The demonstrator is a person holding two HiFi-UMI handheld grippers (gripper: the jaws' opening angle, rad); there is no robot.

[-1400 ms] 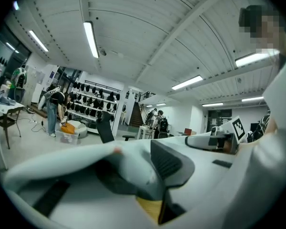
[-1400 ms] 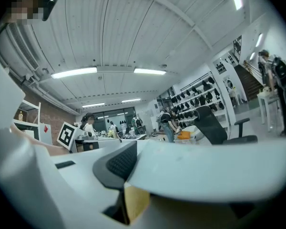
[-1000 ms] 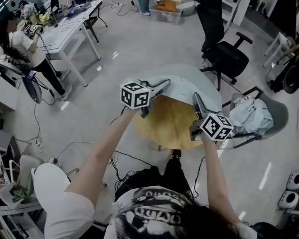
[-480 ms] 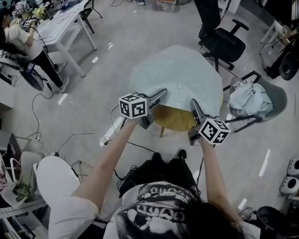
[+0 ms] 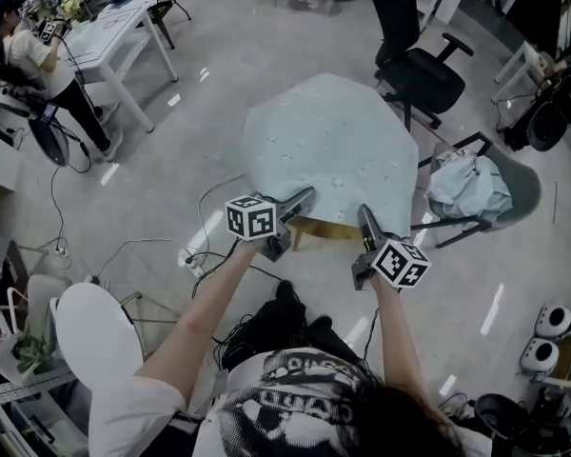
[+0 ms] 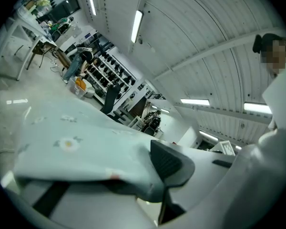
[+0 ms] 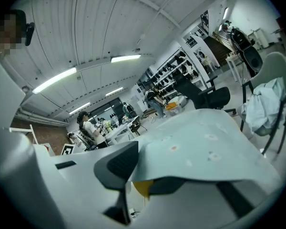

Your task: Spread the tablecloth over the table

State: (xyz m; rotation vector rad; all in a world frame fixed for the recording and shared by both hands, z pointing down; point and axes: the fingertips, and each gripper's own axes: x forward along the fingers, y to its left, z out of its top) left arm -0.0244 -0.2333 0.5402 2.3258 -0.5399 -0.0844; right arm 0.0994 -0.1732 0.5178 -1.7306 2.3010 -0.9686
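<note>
1. The left gripper is clamped on the near hem of the pale green, daisy-dotted fabric tablecloth. Hold that pinch firm.
2. The cloth covers most of the round wooden table, but the near rim is bare. Draw both corners evenly towards the person.
3. The right gripper grips the same hem, and its jaws have just closed tighter on it. Match the left's height.

We log: tablecloth pale mint, small daisy print | table top yellow | office chair black, upper right | floor grey
</note>
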